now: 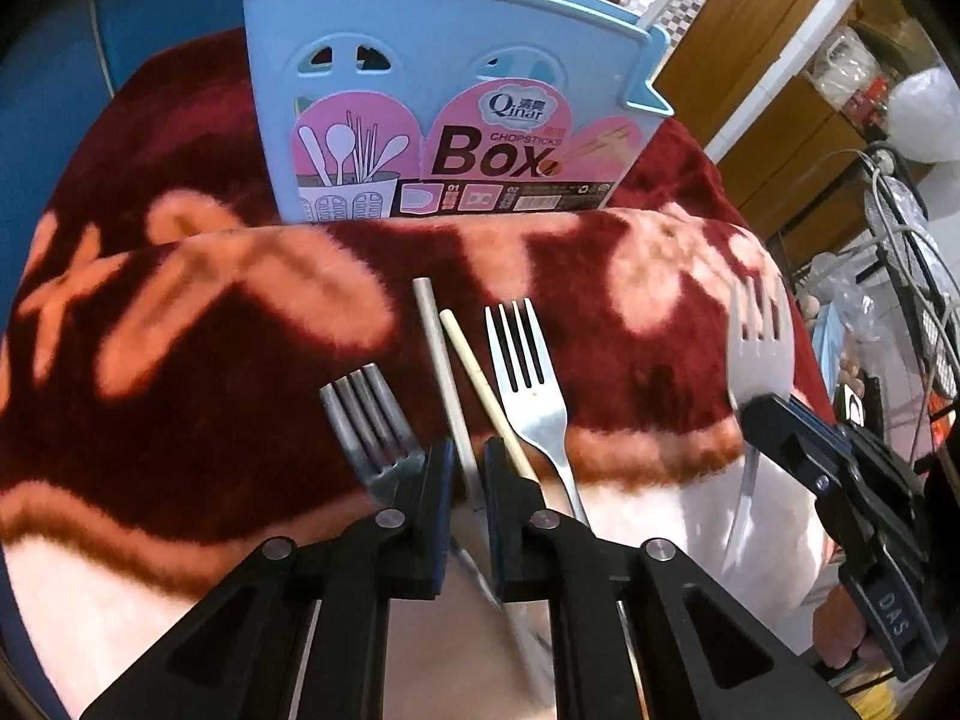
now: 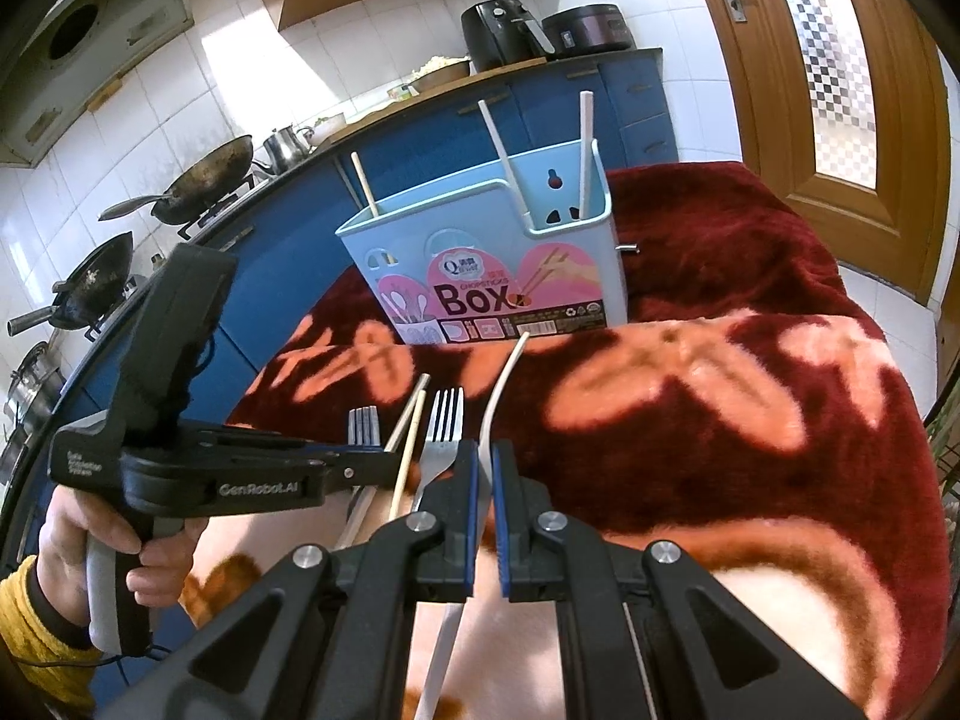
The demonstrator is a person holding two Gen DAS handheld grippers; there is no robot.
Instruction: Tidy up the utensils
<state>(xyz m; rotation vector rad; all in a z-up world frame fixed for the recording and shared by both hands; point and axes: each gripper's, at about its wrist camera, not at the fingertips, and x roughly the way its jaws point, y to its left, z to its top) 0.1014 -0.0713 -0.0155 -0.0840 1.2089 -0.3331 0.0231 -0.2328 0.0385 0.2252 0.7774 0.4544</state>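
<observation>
A: Start big. What's on the blanket (image 2: 750, 360)?

B: The blue box (image 1: 444, 120) stands at twelve o'clock in both views, front label toward us. Chopsticks already stand inside: one in the left compartment, two in the right.

A: And loose on the blanket?

B: From the left wrist camera, a dark fork (image 1: 366, 420) at nine o'clock of the left gripper (image 1: 468, 474), a bright fork (image 1: 528, 372) at two o'clock of it, and between those a grey chopstick (image 1: 441, 372) and a pale chopstick (image 1: 486, 390).

A: What is the left gripper doing?

B: Its fingers sit either side of the grey chopstick, nearly touching. Whether they truly pinch it, I can't tell.

A: The right gripper (image 2: 486, 468)?

B: Clenched on a third fork (image 2: 495, 414), seen edge-on, tines curving up toward the box. It looks lifted off the blanket.

A: So which step?

B: I'd say fork pickup is done and transport is next. The right hand has to carry it toward twelve o'clock, tip it upright and lower it into a compartment without knocking the standing chopsticks. The left needs a firm pinch before lifting.
</observation>
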